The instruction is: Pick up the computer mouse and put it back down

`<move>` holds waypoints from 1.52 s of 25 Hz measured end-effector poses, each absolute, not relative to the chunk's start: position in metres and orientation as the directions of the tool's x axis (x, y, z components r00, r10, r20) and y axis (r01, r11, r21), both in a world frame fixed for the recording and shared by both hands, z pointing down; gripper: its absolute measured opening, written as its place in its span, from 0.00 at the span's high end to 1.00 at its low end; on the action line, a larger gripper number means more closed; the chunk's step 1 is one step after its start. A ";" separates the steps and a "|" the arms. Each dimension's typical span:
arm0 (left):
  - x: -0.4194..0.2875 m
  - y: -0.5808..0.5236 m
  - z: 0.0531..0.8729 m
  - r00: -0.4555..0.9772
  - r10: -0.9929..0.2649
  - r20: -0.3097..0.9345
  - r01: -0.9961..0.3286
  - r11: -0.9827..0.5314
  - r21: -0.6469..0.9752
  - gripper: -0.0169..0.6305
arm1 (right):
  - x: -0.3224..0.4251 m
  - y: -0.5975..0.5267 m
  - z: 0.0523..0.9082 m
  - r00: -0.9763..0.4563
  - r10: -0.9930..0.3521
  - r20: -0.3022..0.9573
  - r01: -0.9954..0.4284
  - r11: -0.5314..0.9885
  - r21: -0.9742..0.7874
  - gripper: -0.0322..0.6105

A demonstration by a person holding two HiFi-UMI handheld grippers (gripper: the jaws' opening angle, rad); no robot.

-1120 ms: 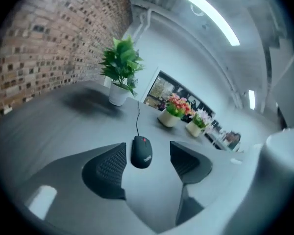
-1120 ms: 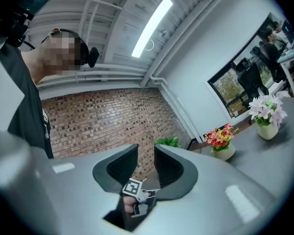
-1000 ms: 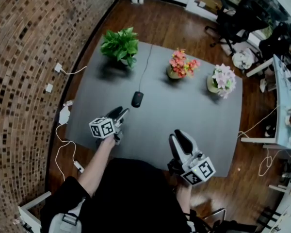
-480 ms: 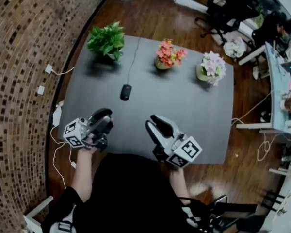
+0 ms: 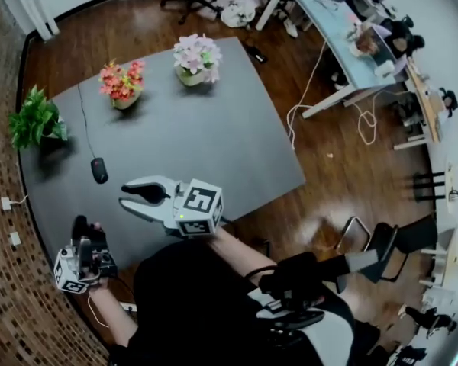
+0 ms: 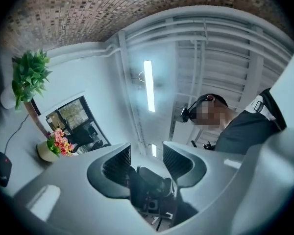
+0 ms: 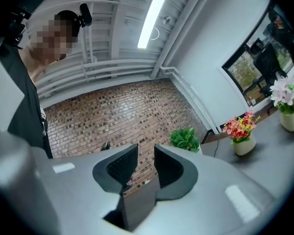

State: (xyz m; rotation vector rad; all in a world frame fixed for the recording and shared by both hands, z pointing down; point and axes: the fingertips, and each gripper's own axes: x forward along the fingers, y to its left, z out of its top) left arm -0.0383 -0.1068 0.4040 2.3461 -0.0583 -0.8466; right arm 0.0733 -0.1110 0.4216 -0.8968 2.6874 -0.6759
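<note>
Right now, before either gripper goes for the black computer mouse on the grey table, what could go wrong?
1. The black computer mouse trails a thin black cable between the green leafy plant and the pot of orange-pink flowers; a high lift may drag it against either.
2. The right gripper hovers open and empty, apart from the mouse; a sideways approach could shove it along the grey table.

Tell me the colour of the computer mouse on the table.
The computer mouse is black, against the grey table. The head view shows it best.
</note>
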 end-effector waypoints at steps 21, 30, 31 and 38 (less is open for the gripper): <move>-0.025 -0.026 0.389 0.870 -0.286 -0.401 -0.009 -0.823 0.568 0.69 | 0.100 -0.061 0.414 -0.749 -0.626 -0.218 -0.466 0.731 -0.499 0.95; -0.101 0.030 0.366 0.853 -0.167 -0.495 0.100 -0.878 0.469 0.69 | 0.028 -0.001 0.384 -0.724 -0.662 -0.193 -0.559 0.728 -0.398 0.95; -0.116 0.038 0.366 0.847 -0.161 -0.506 0.109 -0.879 0.463 0.69 | 0.013 0.010 0.382 -0.719 -0.669 -0.187 -0.571 0.722 -0.390 0.95; -0.210 0.102 0.367 0.807 -0.108 -0.581 0.189 -0.885 0.426 0.69 | -0.091 0.105 0.376 -0.674 -0.720 -0.166 -0.634 0.679 -0.370 0.95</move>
